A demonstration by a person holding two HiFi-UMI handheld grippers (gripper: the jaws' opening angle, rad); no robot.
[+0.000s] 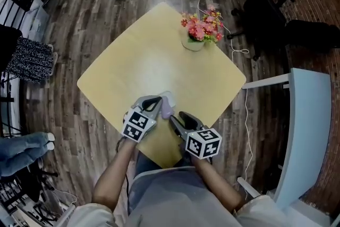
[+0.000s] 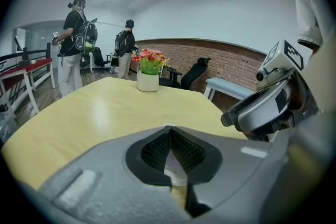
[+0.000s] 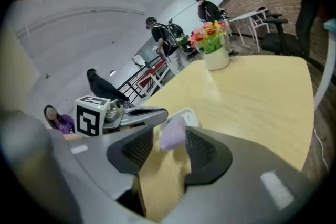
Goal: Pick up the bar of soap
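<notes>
The lavender bar of soap (image 1: pixel 166 110) lies at the near side of the yellow table (image 1: pixel 138 66), against a white soap dish (image 1: pixel 169 96). In the right gripper view the soap (image 3: pixel 172 131) sits between the spread jaws of my right gripper (image 3: pixel 169 138), close to the right-hand pad and not squeezed. My right gripper (image 1: pixel 174 120) is open. My left gripper (image 1: pixel 158 101) is just left of the dish, its jaw tips (image 2: pixel 169 129) meeting, with nothing seen pinched. Only a pale patch shows through the gap below them. The right gripper's tip (image 2: pixel 247 115) shows at the right of the left gripper view.
A white pot of pink and red flowers (image 1: pixel 195 40) stands at the table's far corner. A pale blue bench (image 1: pixel 308 130) is to the right, and a black office chair (image 1: pixel 265 13) stands beyond. People (image 2: pixel 73 44) stand on the wooden floor past the table.
</notes>
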